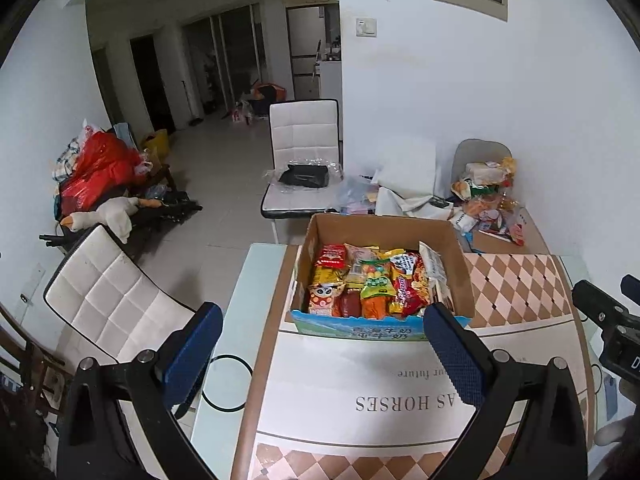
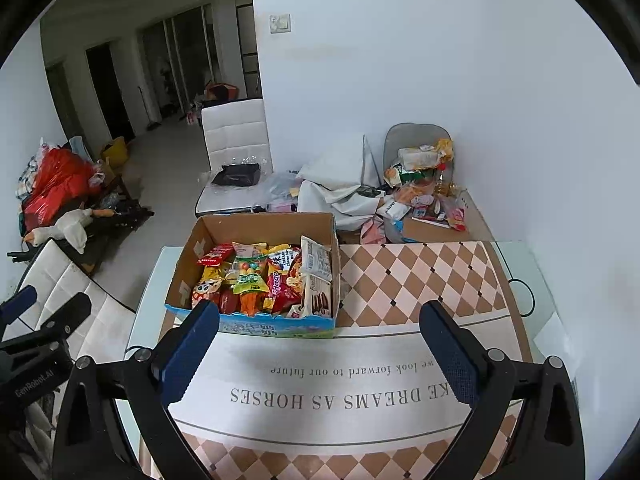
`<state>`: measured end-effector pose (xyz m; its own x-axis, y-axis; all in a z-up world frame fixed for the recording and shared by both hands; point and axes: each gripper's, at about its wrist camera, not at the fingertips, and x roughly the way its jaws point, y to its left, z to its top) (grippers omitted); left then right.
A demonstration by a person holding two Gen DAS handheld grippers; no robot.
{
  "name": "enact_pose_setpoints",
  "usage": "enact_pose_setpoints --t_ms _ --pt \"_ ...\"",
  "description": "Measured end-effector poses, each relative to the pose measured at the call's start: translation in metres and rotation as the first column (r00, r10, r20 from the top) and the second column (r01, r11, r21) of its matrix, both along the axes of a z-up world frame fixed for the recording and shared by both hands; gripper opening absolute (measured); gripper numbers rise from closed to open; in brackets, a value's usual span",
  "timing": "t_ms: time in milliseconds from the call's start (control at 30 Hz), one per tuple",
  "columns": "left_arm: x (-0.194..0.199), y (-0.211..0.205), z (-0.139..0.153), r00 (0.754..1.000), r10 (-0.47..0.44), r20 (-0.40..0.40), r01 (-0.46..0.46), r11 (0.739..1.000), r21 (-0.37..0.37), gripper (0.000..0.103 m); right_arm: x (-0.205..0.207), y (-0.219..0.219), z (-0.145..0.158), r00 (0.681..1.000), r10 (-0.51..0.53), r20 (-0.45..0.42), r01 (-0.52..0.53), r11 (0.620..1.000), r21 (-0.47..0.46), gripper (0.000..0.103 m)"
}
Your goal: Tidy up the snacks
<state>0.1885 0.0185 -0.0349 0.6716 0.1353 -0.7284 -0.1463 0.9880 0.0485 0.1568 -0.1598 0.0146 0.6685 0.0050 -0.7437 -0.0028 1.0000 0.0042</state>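
Note:
A cardboard box (image 1: 460, 264) (image 2: 188, 264) stands on the table, packed with colourful snack packets (image 1: 372, 284) (image 2: 256, 280). A cookie pack leans at its right side. My left gripper (image 1: 324, 314) hovers just short of the box's front wall, open wide, with nothing between its blue pads. My right gripper (image 2: 319, 312) is open too and empty; its left fingertip overlaps the box's front left corner in the right wrist view. Each gripper shows at the edge of the other's view, the right one (image 1: 604, 312) and the left one (image 2: 40, 320).
The table carries a checkered mat (image 2: 420, 280) with printed lettering. A loose heap of snack packets (image 1: 488, 196) (image 2: 424, 184) lies beyond the table's far right end, by the white wall. White chairs stand at the left (image 1: 112, 300) and behind the box (image 1: 304, 136).

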Motion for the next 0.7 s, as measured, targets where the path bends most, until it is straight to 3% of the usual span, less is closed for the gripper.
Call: enact_pose_setpoints --t_ms 700 --pt "0.005 0.0003 0.0028 1.0 -0.013 0.001 0.013 1.0 -0.009 0.103 0.0012 0.0043 -0.001 1.0 0.01 -0.009 -0.01 1.0 0.009 0.102"
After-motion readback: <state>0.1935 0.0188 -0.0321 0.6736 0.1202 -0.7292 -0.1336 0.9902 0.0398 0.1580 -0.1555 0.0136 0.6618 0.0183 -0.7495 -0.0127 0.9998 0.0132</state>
